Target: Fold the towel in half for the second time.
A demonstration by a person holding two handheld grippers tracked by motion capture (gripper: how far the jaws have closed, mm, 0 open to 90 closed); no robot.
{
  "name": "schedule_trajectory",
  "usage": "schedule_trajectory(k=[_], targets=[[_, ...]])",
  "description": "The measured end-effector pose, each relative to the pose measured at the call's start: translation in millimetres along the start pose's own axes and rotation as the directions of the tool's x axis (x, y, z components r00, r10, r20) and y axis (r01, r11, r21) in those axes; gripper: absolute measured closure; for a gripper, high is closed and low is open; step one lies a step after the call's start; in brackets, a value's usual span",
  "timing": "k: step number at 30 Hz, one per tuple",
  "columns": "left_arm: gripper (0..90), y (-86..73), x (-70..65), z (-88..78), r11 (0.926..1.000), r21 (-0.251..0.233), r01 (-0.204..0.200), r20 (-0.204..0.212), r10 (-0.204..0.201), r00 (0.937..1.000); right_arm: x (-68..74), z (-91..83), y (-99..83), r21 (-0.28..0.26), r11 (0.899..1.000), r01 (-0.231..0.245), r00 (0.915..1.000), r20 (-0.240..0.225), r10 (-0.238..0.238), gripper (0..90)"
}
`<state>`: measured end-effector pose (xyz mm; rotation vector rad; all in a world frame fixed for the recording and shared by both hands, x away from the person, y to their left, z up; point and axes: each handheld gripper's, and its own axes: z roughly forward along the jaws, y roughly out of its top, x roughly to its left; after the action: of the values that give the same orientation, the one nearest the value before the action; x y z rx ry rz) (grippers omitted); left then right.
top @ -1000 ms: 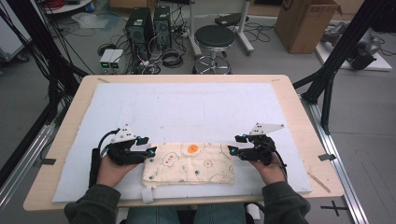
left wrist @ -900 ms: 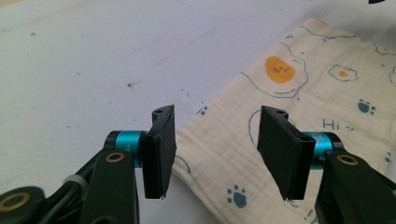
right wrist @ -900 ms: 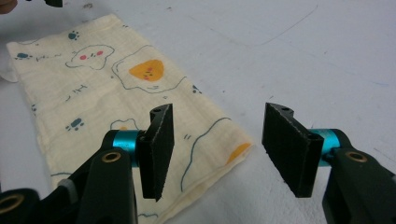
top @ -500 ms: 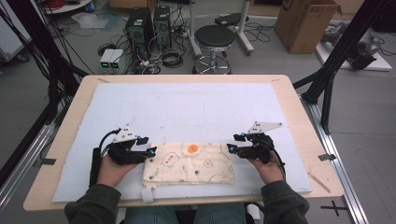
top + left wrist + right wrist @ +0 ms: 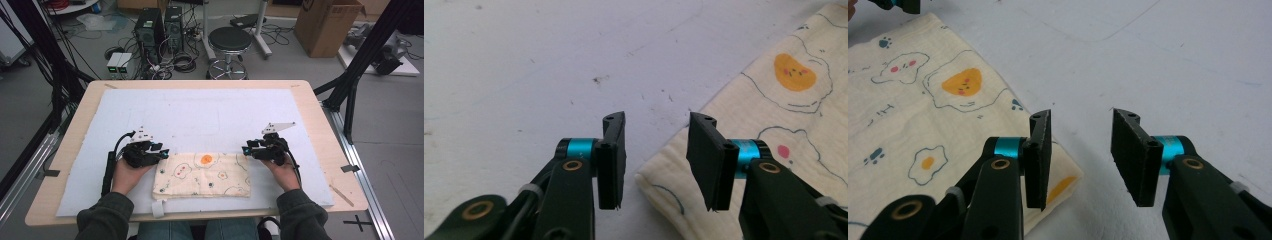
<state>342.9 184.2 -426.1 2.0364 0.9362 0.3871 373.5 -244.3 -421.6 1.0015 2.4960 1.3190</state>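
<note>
A folded cream cloth (image 5: 202,175) printed with fried eggs lies flat near the table's front edge. My left gripper (image 5: 163,151) hovers at its far left corner, jaws open; in the left gripper view that cloth corner (image 5: 659,180) sits between and just under the jaws of the left gripper (image 5: 656,150). My right gripper (image 5: 246,149) is at the far right corner, open too. The right gripper view has the cloth's corner (image 5: 1065,182) beneath the left jaw of the right gripper (image 5: 1080,150). Neither gripper holds anything.
The cloth rests on a white mat (image 5: 200,120) covering a wooden table (image 5: 320,115). A small white tag (image 5: 158,208) pokes out at the cloth's near left corner. Beyond the table stand a stool (image 5: 230,40), computers (image 5: 160,25) and a cardboard box (image 5: 327,25).
Both grippers have drawn slightly away from the cloth's far corners, their jaws open; the cloth lies as before.
</note>
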Motion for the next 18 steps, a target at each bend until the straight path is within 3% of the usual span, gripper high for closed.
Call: schedule_trajectory(k=[4,7,14,18], targets=[[59.8,-0.9,2.2,4.0,0.9995,0.030,-0.007,-0.003,0.007,1.0000,-4.1,7.3,-1.5,0.040,0.999,-0.020,0.9996,-0.020,0.021,61.3],[59.0,-2.0,4.7,6.6,0.9990,0.044,0.011,0.001,-0.011,0.9999,-5.7,11.8,-3.4,0.079,0.996,-0.030,0.9988,-0.038,0.033,61.6],[58.6,-4.5,9.9,12.1,0.9939,0.103,0.041,0.018,-0.043,0.9989,-3.7,18.7,-5.4,0.141,0.990,-0.002,0.9990,-0.044,0.009,64.6],[63.2,-4.7,11.0,12.2,0.9928,0.107,0.054,0.027,-0.057,0.9980,-0.7,19.7,-5.3,0.154,0.988,0.011,0.9993,-0.037,-0.005,67.4]])
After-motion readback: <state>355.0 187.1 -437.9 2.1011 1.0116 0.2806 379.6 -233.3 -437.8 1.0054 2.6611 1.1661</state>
